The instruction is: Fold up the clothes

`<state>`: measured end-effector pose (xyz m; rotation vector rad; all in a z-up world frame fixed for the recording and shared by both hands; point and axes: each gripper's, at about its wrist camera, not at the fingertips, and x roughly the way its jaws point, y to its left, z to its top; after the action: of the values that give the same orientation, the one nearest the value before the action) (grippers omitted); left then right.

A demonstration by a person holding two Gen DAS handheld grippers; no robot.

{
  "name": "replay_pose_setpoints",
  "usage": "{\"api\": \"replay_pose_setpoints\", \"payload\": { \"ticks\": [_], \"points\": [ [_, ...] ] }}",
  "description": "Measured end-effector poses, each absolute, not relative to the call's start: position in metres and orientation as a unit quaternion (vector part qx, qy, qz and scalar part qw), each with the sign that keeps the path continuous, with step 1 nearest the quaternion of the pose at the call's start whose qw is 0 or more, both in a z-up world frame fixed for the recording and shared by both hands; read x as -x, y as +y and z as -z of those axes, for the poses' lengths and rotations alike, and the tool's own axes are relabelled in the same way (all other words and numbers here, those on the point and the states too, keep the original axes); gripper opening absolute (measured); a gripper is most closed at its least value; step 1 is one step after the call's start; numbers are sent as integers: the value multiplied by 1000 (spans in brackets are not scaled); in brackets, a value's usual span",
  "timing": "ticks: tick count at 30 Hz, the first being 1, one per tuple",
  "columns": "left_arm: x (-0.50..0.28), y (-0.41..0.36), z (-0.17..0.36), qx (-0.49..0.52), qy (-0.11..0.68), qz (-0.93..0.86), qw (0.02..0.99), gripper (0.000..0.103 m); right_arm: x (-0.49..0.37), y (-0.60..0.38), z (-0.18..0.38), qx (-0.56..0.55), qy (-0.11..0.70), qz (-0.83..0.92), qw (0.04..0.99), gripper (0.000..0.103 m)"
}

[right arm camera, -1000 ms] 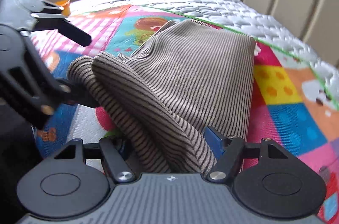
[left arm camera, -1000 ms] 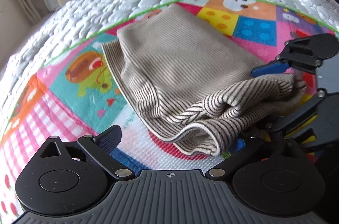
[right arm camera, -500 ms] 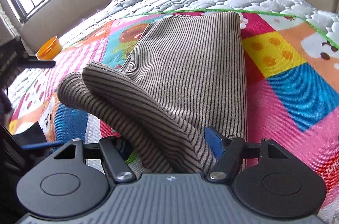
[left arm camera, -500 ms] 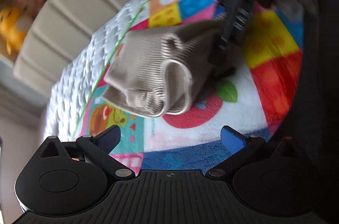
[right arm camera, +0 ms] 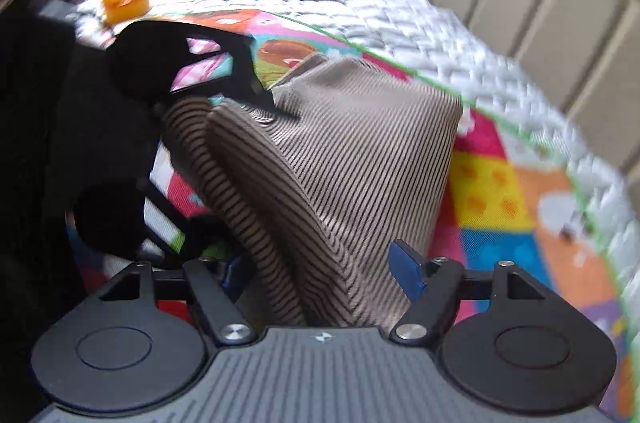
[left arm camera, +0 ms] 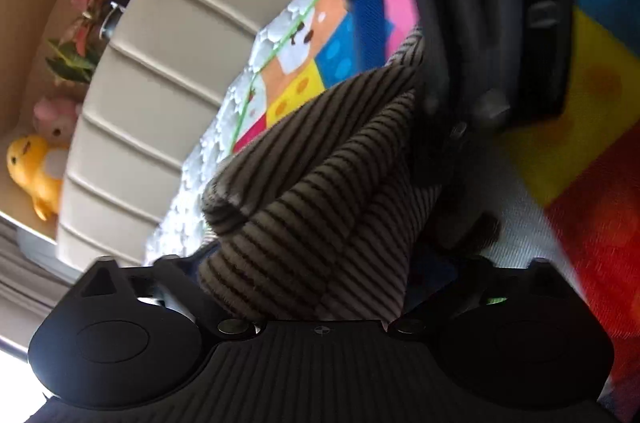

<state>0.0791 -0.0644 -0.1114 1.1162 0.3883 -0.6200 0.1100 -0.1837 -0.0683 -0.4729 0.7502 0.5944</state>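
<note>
Since the earlier frame, the left tool [left arm camera: 320, 275] has been rolled around the striped garment [right arm camera: 340, 159], jaws closing; the right tool [right arm camera: 320, 275] is being opened, so regrasping is judged underway.

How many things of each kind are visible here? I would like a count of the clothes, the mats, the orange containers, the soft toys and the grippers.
Striped garment: 1
Colourful play mat: 1
Orange container: 1
Soft toys, yellow and pink: 2
Grippers, left gripper and right gripper: 2
Total: 7
</note>
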Motion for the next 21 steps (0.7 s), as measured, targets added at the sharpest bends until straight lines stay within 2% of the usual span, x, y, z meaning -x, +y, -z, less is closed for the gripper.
{"api": "replay_pose_setpoints", "payload": {
  "ticks": [4,7,12,16,17,19,20,21],
  "points": [
    [-85,-62,107,-456,230,302,805,56,-97,-183,71,308,325,-292,845,85],
    [-98,-57,97,-388,276,304,825,47,-89,-183,74,339,311,-291,839,86],
    [-135,-30,71,-193,364,298,861,40,-85,-179,78,373,276,-265,845,89],
    [-150,-10,65,-98,395,297,864,40,-98,-165,86,414,245,-247,841,89],
    [-153,-5,64,-78,402,297,863,40,-102,-160,89,427,240,-245,837,87],
    [-159,1,62,-39,413,297,860,39,-104,-153,91,443,243,-257,824,72],
    [-160,3,61,-26,416,297,859,38,-105,-149,92,451,245,-263,817,55],
    [-160,5,59,-21,416,298,859,37,-107,-146,93,458,246,-269,810,45]
  ]
}}
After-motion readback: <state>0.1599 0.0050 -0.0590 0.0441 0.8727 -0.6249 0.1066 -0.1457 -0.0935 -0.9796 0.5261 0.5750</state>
